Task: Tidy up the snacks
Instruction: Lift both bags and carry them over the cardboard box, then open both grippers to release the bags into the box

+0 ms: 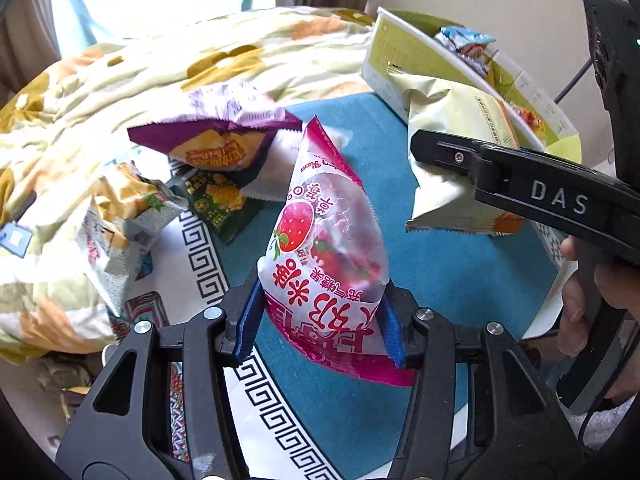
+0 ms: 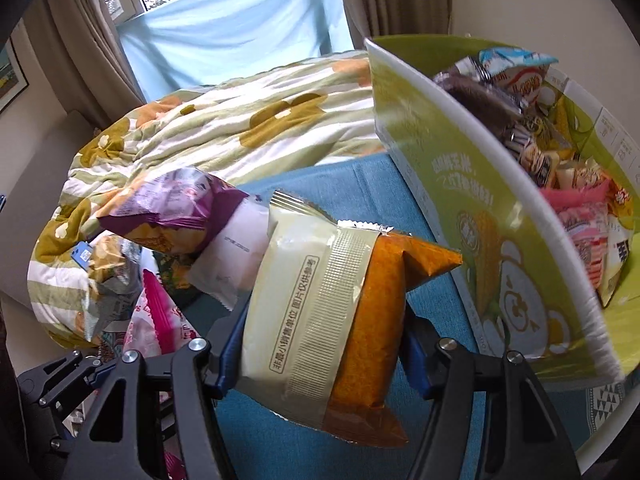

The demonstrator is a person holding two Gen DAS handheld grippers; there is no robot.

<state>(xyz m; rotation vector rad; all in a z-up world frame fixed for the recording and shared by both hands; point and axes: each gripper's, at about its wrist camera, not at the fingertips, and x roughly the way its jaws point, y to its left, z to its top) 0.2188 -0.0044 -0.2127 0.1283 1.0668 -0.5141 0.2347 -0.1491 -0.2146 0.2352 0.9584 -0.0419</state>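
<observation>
Jaws of the left gripper (image 1: pixel 320 320) pinch the strawberry packet (image 1: pixel 320 240) and those of the right gripper (image 2: pixel 320 344) clamp the beige-and-orange packet (image 2: pixel 320 312), both lifted clear of the bed (image 1: pixel 440 272) for dropping into the green box (image 2: pixel 460 184) nearby

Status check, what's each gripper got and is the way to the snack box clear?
Left gripper shut on pink strawberry pack. Right gripper shut on beige-orange pack. Green box beside it, part full, top open. Nothing in the way.
</observation>
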